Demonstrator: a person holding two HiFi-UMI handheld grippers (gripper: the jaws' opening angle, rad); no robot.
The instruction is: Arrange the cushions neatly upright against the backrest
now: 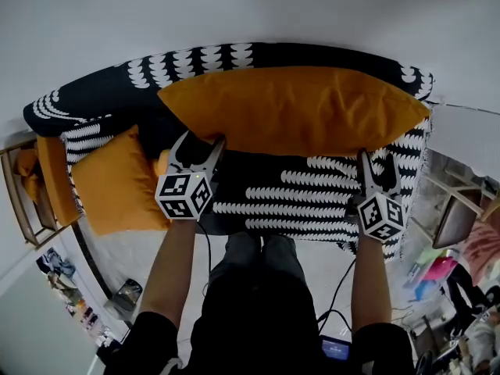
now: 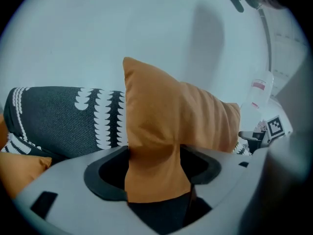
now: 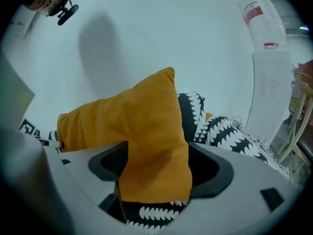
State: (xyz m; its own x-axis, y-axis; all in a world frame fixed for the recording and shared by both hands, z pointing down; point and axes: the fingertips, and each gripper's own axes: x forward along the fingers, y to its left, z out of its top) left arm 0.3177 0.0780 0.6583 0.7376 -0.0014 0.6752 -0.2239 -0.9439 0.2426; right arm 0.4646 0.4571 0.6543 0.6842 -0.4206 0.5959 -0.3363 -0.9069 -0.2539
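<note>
Nearby, small cushion [image 1: 117,182] on the patterned sofa [image 1: 297,201], left of the long cushion [image 1: 293,109].

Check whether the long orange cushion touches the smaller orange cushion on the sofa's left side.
Apart. The head view shows a strip of dark sofa cover between the long cushion and the smaller cushion.

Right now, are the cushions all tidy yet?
Done: the big cushion stands along the backrest. In hand: its lower corners sit between the open jaws of the left gripper and right gripper. Left: the small cushion lies on the seat, not propped up.
</note>
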